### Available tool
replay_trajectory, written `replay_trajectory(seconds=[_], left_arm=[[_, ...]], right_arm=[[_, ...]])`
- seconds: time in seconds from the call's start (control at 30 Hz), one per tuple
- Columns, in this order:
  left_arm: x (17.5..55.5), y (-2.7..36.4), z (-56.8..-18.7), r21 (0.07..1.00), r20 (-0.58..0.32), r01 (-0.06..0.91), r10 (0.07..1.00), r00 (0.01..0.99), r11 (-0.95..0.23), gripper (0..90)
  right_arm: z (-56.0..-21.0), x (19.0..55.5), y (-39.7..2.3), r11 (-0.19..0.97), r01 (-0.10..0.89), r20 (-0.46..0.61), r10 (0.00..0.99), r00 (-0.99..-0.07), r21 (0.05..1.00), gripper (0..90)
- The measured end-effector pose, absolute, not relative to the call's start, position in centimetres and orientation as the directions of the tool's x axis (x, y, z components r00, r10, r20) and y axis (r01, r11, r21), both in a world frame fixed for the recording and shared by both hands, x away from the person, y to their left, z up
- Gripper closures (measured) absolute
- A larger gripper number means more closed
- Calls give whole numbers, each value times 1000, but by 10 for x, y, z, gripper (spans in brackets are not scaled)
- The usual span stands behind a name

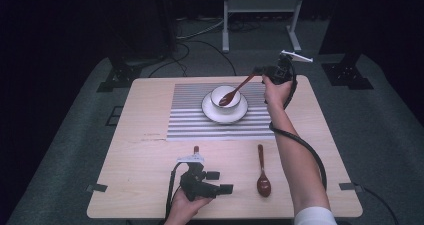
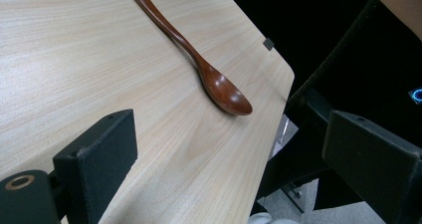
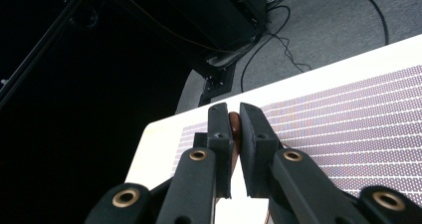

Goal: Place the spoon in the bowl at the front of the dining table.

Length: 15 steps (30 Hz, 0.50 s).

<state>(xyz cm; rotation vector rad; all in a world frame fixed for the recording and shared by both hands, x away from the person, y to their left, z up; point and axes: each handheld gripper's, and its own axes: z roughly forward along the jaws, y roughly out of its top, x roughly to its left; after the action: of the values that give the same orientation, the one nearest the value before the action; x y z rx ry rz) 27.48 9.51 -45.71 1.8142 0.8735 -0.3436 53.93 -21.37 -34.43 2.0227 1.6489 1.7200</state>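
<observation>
A white bowl [image 1: 216, 91] stands on a white plate [image 1: 210, 110] in the middle of a striped placemat [image 1: 190, 120]. My right gripper [image 1: 257, 71] hovers over the mat's back right corner, shut on the handle of a brown wooden spoon [image 1: 239, 87] whose scoop dips into the bowl. In the right gripper view the handle end [image 3: 234, 126] is pinched between the jaws of the right gripper [image 3: 232, 115]. A second wooden spoon [image 1: 262, 171] lies on the table near the front. My left gripper [image 1: 220, 181] is just left of it, open and holding nothing. The left gripper [image 2: 229, 139] faces this spoon [image 2: 219, 84].
The wooden table [image 1: 140, 160] has tape marks at its front corners. A small brown tip [image 1: 196, 149] pokes out behind the left gripper's grey plate. Behind the table, cables [image 1: 200, 47] and a white stand [image 1: 260, 15] sit on the grey floor.
</observation>
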Motion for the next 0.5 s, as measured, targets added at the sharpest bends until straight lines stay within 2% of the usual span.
replay_trajectory(seconds=[0.23,0.5], left_arm=[[275,95,-457,687,-599,703,402,692,-184,60],[275,95,-457,686,-602,704,401,690,-182,60]], right_arm=[[-350,538,-216,-482,648,715,685,-142,590,837],[-358,538,-217,-470,639,689,713,-131,609,835]])
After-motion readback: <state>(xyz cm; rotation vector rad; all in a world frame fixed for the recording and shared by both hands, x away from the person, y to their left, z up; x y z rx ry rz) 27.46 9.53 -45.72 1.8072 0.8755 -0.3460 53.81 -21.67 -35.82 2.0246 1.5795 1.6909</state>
